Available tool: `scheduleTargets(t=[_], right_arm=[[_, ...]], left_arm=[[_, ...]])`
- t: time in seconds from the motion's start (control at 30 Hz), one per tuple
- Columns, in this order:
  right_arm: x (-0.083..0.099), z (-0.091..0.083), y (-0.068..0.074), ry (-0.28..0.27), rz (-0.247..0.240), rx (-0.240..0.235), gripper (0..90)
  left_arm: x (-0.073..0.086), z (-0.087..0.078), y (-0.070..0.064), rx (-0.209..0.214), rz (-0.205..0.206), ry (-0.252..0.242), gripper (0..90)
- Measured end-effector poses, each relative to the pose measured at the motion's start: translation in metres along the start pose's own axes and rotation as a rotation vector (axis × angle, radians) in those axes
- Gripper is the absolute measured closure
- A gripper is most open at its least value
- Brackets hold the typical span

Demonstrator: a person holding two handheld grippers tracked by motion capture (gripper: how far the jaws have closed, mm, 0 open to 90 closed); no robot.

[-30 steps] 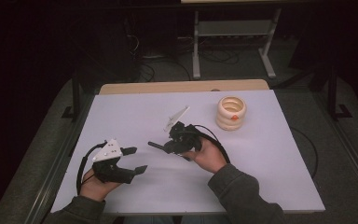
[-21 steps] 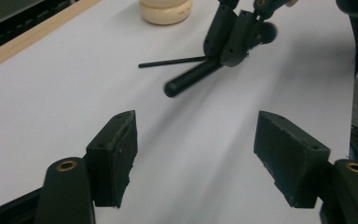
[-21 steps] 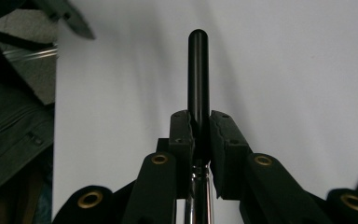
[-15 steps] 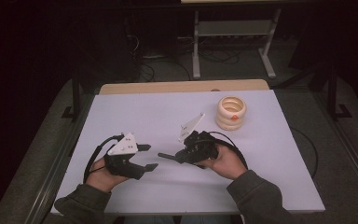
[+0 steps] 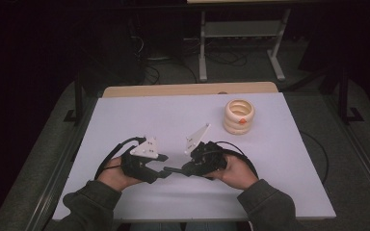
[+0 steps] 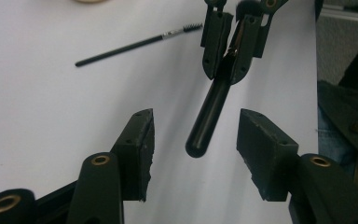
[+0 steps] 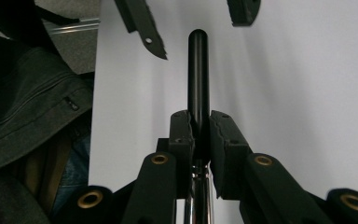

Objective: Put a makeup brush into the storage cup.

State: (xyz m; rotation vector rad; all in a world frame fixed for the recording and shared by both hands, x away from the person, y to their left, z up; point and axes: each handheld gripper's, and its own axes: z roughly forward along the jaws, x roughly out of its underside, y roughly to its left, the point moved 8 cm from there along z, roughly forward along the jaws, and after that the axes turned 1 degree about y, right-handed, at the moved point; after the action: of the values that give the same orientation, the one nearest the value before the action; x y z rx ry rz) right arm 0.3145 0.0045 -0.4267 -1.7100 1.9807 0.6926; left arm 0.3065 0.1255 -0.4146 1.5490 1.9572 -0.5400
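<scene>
Dark room, white desk [image 5: 125, 120] centre frame. Brush handle [image 6: 209, 112] off desk, lower-centre, pinched in closed fingers of right gripper [image 5: 176, 170]. Left gripper [image 5: 163, 166] has closed in since a second ago; fingers wide, empty, flanking handle tip. Handover looks imminent. Mascara wand [image 6: 135, 43] lies upper left.

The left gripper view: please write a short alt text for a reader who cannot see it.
The left gripper is open, its jaws on either side of the rounded end of a black brush handle held out by the right gripper. A thin mascara wand lies behind on the white table.
</scene>
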Motion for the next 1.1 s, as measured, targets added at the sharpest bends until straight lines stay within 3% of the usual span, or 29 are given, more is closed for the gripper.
scheduleTargets(t=[0.13, 0.3, 0.43, 0.7, 0.8, 0.93, 0.97, 1.1], right_arm=[[-0.002, 0.004, 0.004, 0.000, -0.019, -0.021, 78.6], [-0.004, 0.007, 0.007, 0.004, -0.041, -0.050, 78.6], [-0.004, 0.006, 0.011, 0.002, -0.053, -0.064, 78.6], [-0.005, 0.009, 0.017, 0.020, -0.081, -0.090, 78.6], [-0.005, 0.010, 0.020, 0.029, -0.089, -0.094, 78.6], [-0.002, 0.010, 0.023, 0.026, -0.078, -0.112, 77.5], [-0.001, 0.008, 0.023, -0.003, -0.061, -0.129, 71.7], [0.004, 0.005, 0.019, -0.023, -0.045, -0.125, 66.6]], left_arm=[[0.000, 0.004, -0.003, 0.029, 0.040, 0.029, 52.4], [0.002, 0.008, -0.009, 0.080, 0.087, 0.103, 59.8], [0.003, 0.012, -0.013, 0.112, 0.093, 0.127, 65.0], [0.003, 0.019, -0.023, 0.178, 0.142, 0.177, 77.2], [0.006, 0.021, -0.028, 0.186, 0.164, 0.200, 78.3], [0.005, 0.018, -0.030, 0.172, 0.189, 0.188, 78.9], [0.006, 0.017, -0.030, 0.157, 0.190, 0.184, 79.0], [0.011, 0.013, -0.028, 0.142, 0.194, 0.169, 79.0]])
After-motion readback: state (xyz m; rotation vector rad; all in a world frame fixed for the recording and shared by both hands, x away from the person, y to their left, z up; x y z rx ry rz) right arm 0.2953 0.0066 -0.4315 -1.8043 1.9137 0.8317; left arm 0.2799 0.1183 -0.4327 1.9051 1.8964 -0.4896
